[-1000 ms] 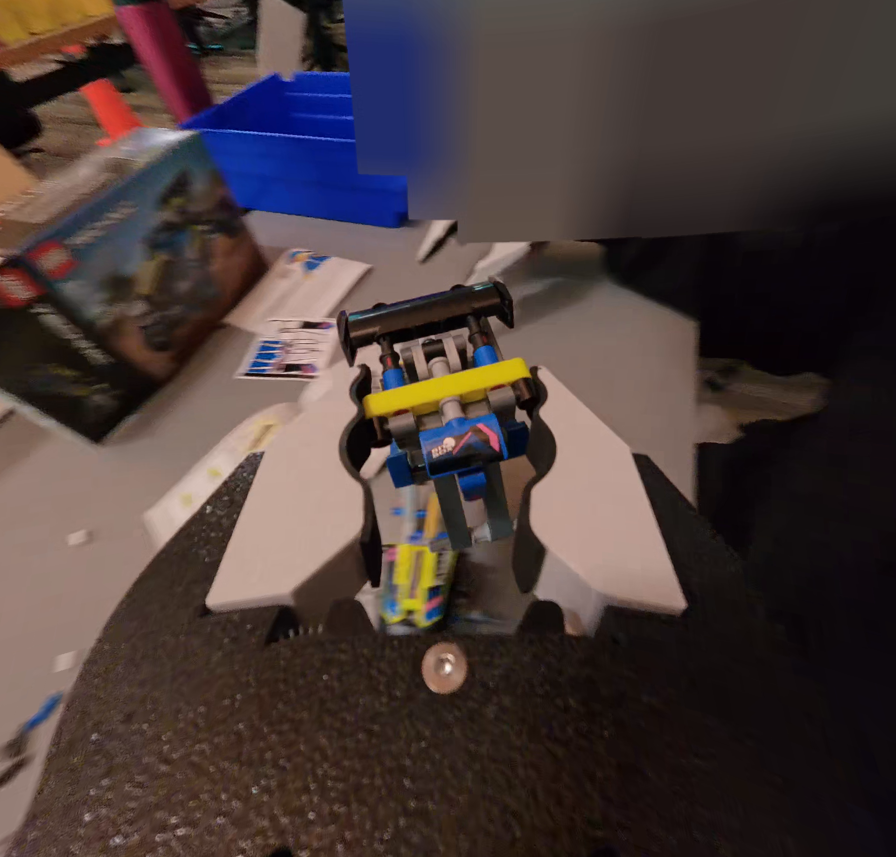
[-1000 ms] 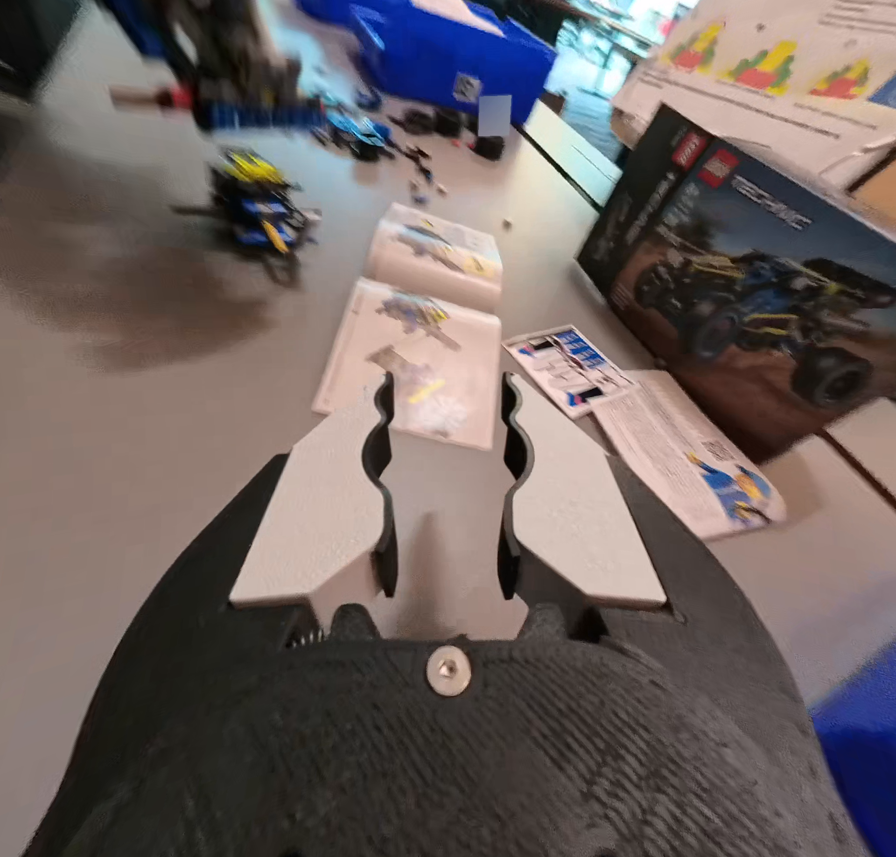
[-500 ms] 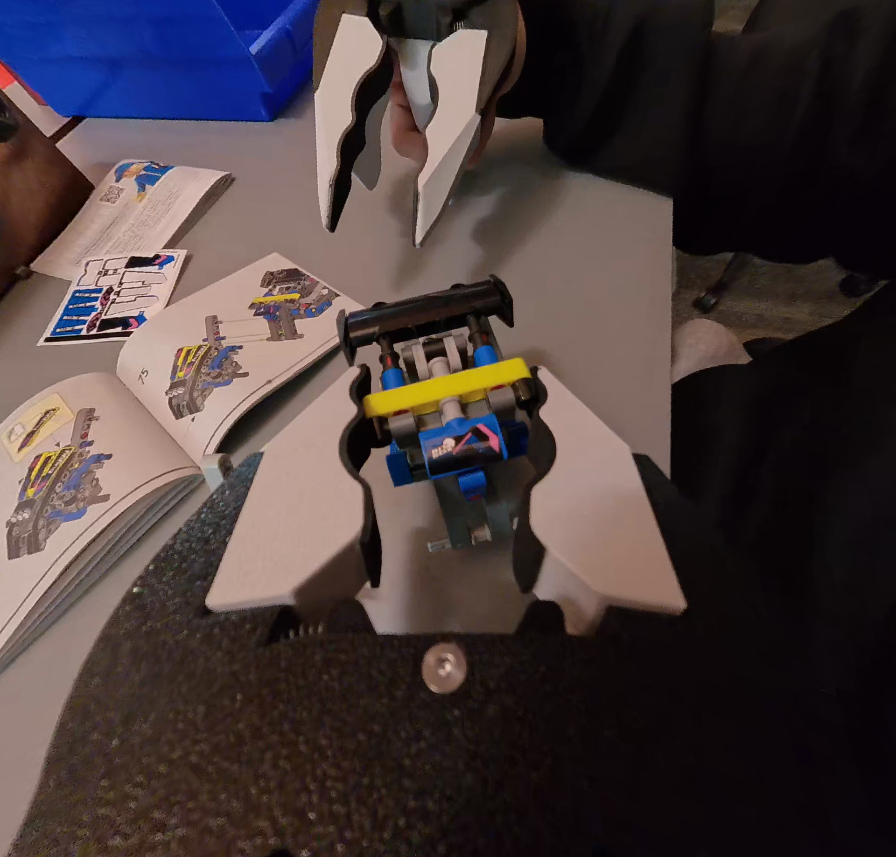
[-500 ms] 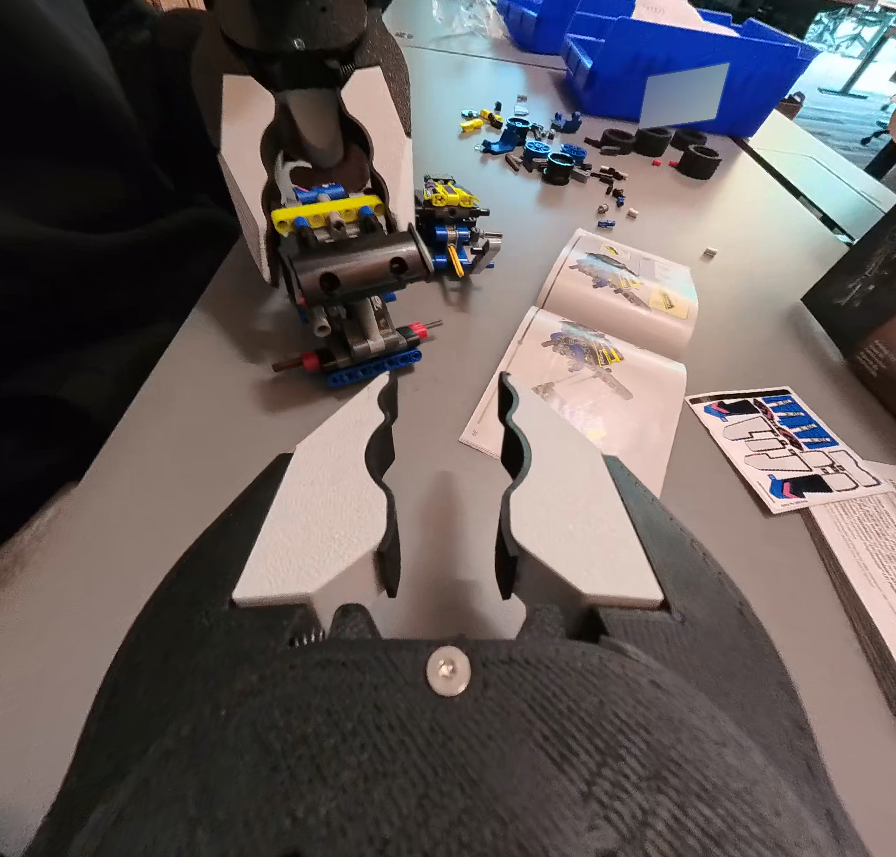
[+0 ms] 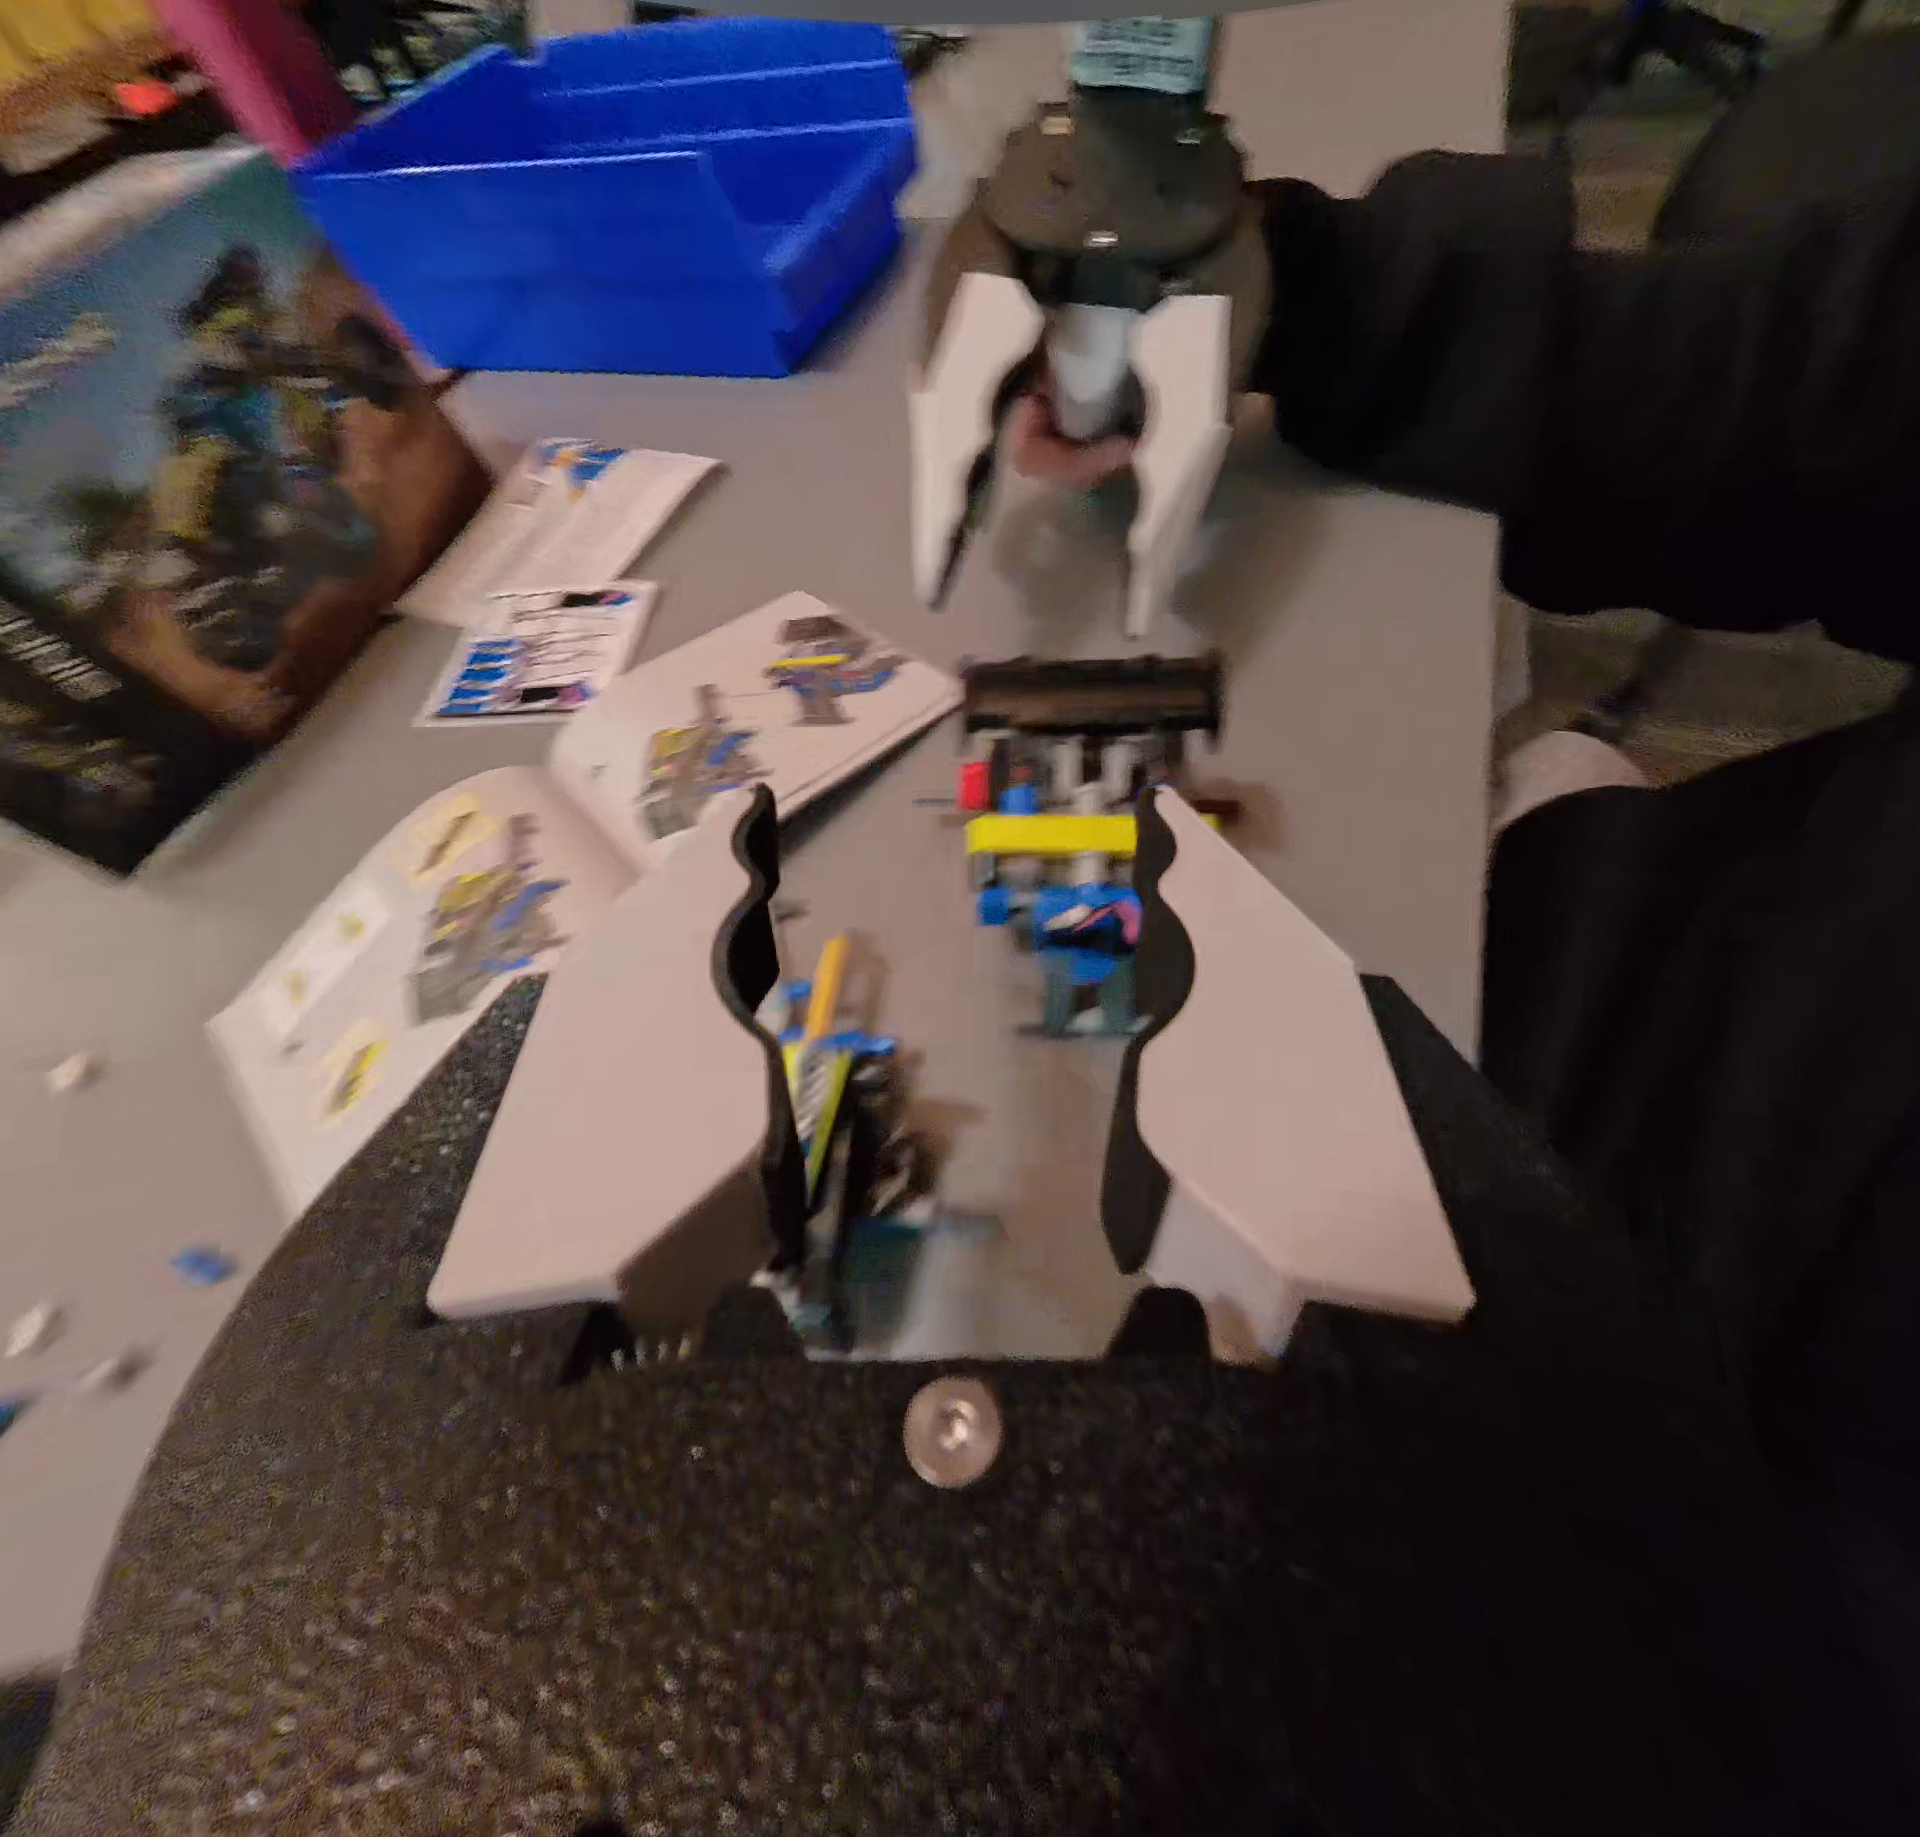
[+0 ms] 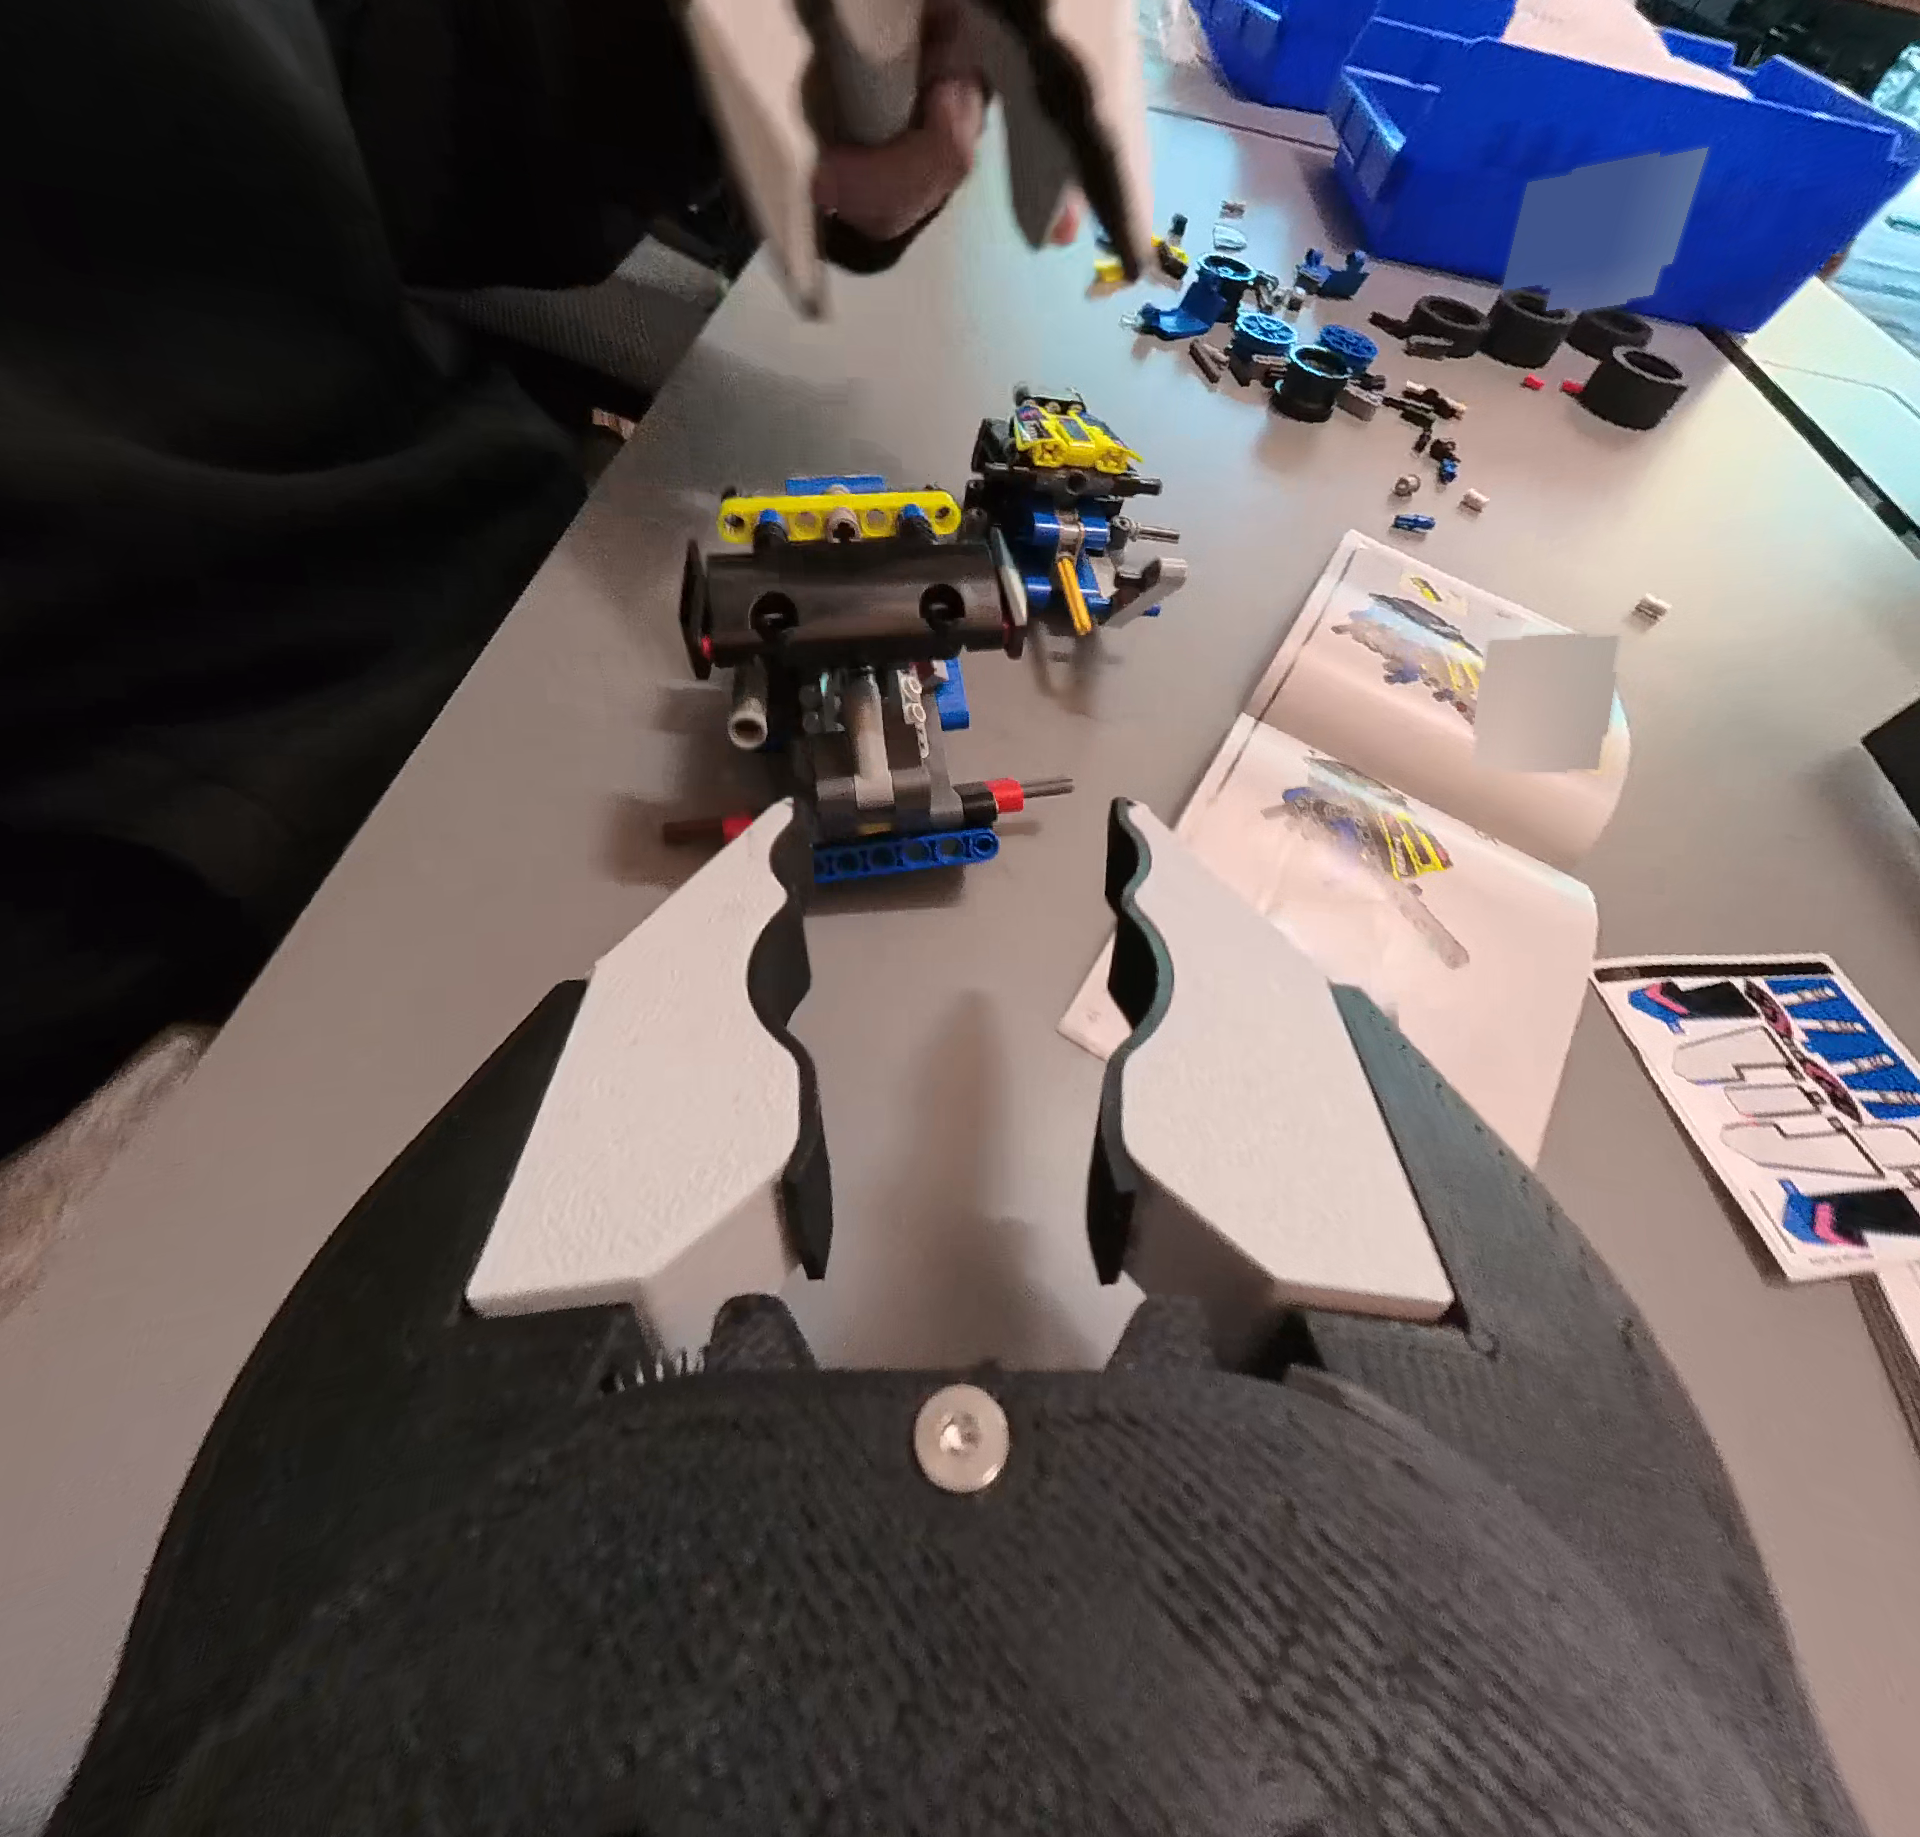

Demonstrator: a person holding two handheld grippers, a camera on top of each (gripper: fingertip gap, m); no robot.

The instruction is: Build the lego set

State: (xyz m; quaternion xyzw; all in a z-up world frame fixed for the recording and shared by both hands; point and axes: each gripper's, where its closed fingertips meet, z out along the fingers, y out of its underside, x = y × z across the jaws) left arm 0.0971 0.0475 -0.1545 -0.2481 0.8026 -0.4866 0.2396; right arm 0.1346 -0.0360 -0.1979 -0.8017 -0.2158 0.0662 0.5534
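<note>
Our left tongs (image 5: 951, 811) are apart and bare, lifted above the table (image 6: 436, 852). The brick-built assembly (image 6: 852, 644) with its yellow beam and black bar stands on the table in front of them, loose. Our right tongs (image 6: 951, 821) are apart too, tips just short of its blue beam. The open instruction booklet (image 6: 1403, 800) lies beside it.

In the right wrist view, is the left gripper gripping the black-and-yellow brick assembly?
No: the black-and-yellow brick assembly rests on the grey table, while the left gripper hangs above it, fingers apart.
</note>
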